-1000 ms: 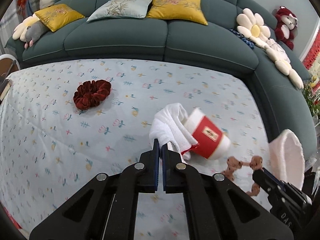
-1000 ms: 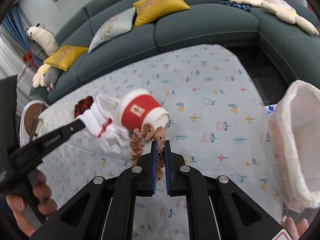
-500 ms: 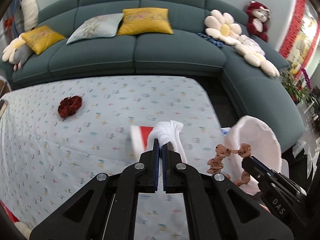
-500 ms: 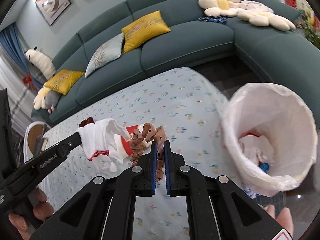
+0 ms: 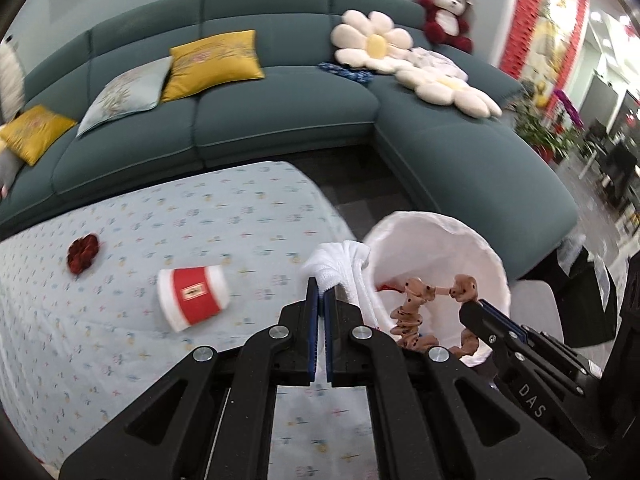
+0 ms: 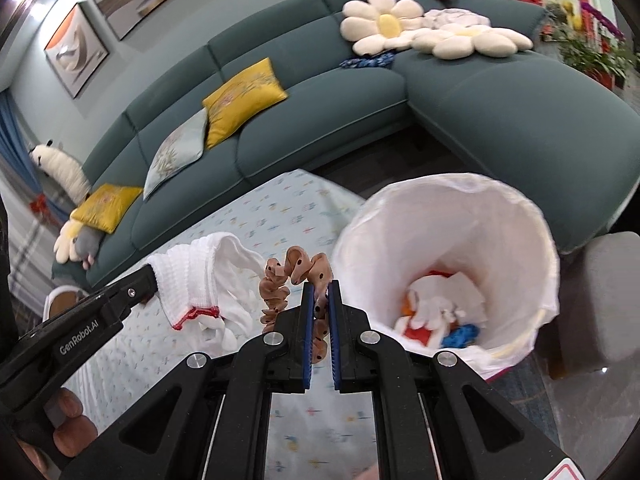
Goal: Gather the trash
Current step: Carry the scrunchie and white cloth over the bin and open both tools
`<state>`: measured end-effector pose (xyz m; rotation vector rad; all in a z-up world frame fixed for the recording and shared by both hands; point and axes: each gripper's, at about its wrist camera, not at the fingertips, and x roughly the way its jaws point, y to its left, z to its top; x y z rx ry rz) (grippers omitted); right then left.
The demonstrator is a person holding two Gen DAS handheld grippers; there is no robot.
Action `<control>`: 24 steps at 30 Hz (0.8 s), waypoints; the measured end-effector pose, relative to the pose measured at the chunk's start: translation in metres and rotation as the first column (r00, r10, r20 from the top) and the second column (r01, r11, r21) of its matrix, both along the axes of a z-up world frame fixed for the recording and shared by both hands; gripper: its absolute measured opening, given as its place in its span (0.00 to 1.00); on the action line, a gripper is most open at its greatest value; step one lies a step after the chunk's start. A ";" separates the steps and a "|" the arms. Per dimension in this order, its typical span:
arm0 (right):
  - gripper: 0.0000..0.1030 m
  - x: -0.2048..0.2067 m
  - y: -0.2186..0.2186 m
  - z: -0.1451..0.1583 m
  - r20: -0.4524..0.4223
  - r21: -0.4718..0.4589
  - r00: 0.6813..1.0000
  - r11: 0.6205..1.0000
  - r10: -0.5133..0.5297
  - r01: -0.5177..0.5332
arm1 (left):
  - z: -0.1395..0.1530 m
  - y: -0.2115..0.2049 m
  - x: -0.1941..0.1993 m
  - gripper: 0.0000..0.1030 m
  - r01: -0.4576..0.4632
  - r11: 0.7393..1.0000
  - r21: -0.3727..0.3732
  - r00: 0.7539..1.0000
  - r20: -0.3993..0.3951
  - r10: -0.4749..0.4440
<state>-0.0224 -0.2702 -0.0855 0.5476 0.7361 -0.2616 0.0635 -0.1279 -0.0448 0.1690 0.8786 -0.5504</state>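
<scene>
Your left hand-held gripper [image 5: 321, 286] is pinching a white knitted glove [image 5: 340, 266] between pressed-together jaws, and your right hand-held gripper [image 6: 319, 292] is clamped on a tan dotted scrunchie [image 6: 294, 272]. Both loads hang by the mouth of the white-lined trash bin [image 6: 516, 216], which sits at about 3 o'clock from the right gripper in its own view, just off the edge of the surface [image 5: 224, 216].

By my reading you are well into the job: the bin already holds crumpled paper and red, orange and blue scraps [image 6: 440, 312], and two more pieces are lifted but not yet released. Left on the cloth are a red and white paper cup [image 5: 192, 296], lying on its side at 10 o'clock from the left gripper, and a dark red scrunchie [image 5: 83, 253] farther out at 9 to 10 o'clock. Whether that scrunchie counts as trash I cannot tell.

The surface wears a pale blue cloth with a small flower print. Behind it, at 12 o'clock, runs a teal corner sofa [image 5: 280, 104] with yellow cushions [image 5: 214, 62], daisy-shaped pillows [image 5: 372, 42] and a red plush bear [image 5: 446, 14]; framed pictures [image 6: 76, 48] hang on the wall
</scene>
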 end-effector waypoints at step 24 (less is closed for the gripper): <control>0.14 -0.013 -0.080 -0.018 -0.022 -0.006 0.993 0.993 -0.117 0.117 | -0.016 -0.100 -0.002 0.48 0.116 0.993 0.016 0.992 -0.054 -0.115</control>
